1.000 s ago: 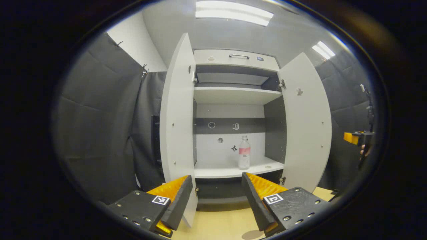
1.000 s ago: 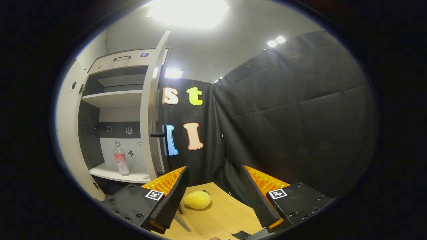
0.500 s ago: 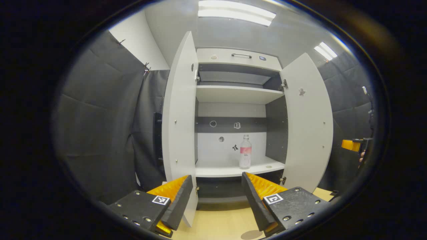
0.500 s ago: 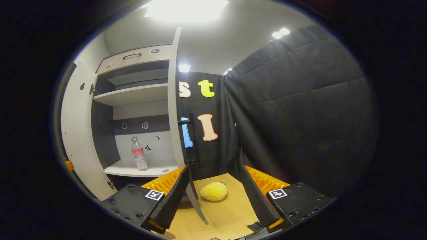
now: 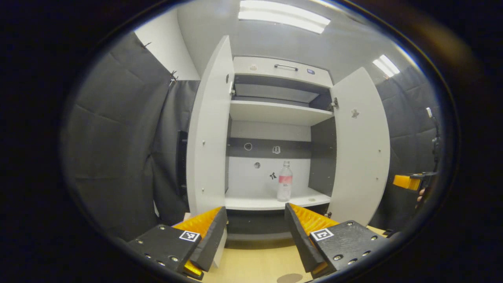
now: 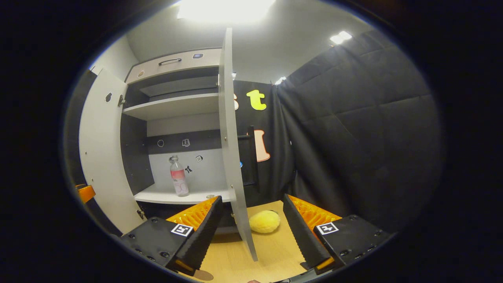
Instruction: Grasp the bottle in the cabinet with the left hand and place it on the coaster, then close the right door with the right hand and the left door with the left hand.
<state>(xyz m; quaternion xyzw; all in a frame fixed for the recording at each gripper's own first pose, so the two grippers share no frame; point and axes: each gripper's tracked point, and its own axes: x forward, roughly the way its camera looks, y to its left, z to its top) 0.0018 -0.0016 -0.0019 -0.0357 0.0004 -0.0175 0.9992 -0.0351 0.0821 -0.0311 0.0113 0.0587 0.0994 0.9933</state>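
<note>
A clear bottle (image 5: 285,181) with a pink label stands upright on the cabinet's lower shelf (image 5: 271,202), right of its middle. Both white doors are swung open: the left door (image 5: 208,137) and the right door (image 5: 359,149). My left gripper (image 5: 255,239) is open and empty, well short of the shelf and facing the opening. In the right gripper view the bottle (image 6: 178,177) shows past the right door's edge (image 6: 232,149), which lines up between the open fingers of my right gripper (image 6: 251,236). A brown round coaster (image 6: 202,275) peeks in at the bottom.
A yellow plush object (image 6: 264,221) lies on the wooden tabletop (image 6: 271,251) right of the cabinet. An upper shelf (image 5: 275,112) and a top drawer with a handle (image 5: 283,67) sit above. The other gripper (image 5: 408,182) hangs at the far right.
The right gripper's view has swung toward the cabinet, so the right door's edge now sits between its fingers. The left gripper drifted slightly. The bottle has not moved.
</note>
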